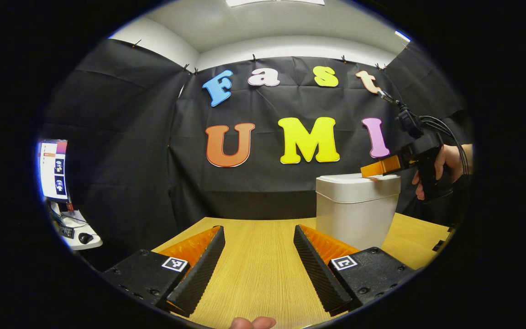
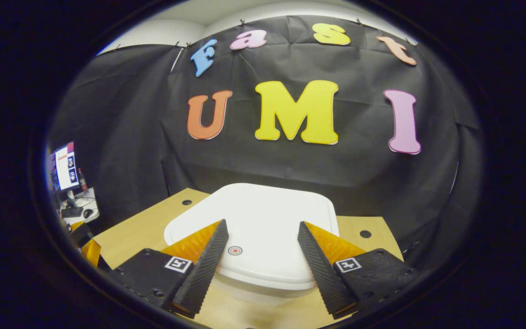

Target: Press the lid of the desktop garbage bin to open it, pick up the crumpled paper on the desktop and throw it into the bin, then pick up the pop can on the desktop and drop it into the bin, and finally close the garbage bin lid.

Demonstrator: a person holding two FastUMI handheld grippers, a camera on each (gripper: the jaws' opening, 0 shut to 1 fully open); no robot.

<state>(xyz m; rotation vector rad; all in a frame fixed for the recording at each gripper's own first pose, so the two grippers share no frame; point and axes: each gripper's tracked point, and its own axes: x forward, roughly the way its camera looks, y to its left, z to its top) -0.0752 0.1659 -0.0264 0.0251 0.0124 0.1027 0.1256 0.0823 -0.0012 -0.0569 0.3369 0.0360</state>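
The white garbage bin [image 1: 356, 205] stands on the wooden table [image 1: 263, 274] at the right of the left gripper view, its lid down. My left gripper [image 1: 258, 230] hovers open over bare table, short of the bin and to its left. A hand holds my right gripper [image 1: 380, 167] just above the lid's right part. In the right gripper view the closed lid [image 2: 267, 210] lies right below my right gripper [image 2: 262, 224], which is open, with a small red ring mark [image 2: 234, 250] on the lid between its fingers.
A monitor [image 1: 54, 169] and a small desk with a mouse [image 1: 85, 237] stand far left, beyond the table's edge. The black cloth wall hangs close behind the bin. The table [image 2: 144, 228] has small round holes [image 2: 365, 234] beside the bin.
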